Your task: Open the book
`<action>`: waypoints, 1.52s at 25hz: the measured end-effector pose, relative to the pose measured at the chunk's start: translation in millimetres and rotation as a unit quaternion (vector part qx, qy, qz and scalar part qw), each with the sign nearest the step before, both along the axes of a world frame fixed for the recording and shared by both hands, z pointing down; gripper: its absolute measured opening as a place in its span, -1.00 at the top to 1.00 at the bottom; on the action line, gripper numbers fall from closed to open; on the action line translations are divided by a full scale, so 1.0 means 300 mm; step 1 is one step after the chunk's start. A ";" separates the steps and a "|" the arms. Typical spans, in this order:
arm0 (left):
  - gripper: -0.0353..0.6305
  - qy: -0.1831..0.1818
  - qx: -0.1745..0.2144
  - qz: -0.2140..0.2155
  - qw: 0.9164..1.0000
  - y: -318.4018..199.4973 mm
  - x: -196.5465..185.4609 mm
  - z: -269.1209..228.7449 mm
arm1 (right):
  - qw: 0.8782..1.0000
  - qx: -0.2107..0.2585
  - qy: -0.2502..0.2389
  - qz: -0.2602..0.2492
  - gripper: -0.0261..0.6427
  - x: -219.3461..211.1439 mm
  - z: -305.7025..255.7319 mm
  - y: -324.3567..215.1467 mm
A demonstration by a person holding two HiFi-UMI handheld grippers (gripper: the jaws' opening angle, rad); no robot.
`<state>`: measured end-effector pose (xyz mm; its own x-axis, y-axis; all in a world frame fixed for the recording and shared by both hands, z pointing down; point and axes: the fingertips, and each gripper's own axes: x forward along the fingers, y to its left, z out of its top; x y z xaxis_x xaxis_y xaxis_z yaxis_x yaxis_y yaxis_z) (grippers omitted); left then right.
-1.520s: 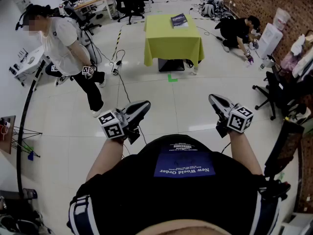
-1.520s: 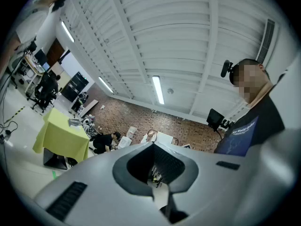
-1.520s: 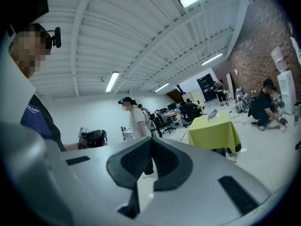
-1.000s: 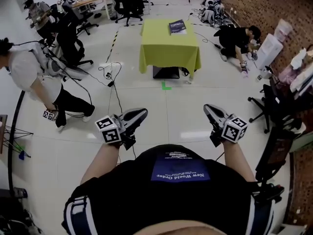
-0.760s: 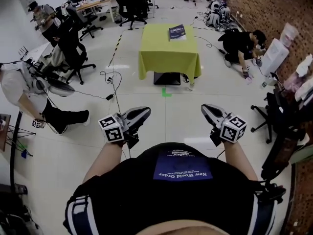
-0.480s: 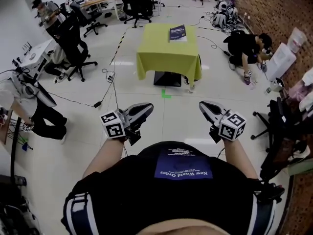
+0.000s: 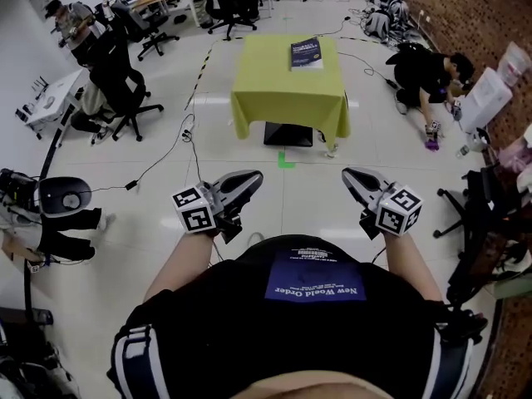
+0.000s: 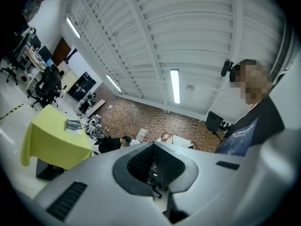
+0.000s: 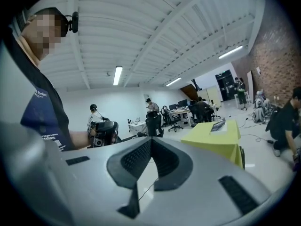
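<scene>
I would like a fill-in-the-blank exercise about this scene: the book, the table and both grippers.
1. The book lies ____ on the table with the yellow-green cloth.
2. The jaws of the left gripper and of the right gripper are ____.
3. Each gripper holds ____.
4. The wall near the crouching person is built of ____.
Missing words: closed; shut; nothing; brick.

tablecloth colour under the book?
Yellow-green tablecloth, with the dark blue book on it; clearest in the head view.
</scene>
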<state>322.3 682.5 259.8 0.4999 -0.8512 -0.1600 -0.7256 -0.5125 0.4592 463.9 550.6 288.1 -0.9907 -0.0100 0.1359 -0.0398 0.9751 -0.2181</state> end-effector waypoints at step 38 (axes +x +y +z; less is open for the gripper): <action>0.88 -0.037 -0.001 -0.057 0.998 -1.169 -0.809 -0.088 | 0.997 0.026 -0.025 -0.062 0.87 -0.926 -0.144 -1.275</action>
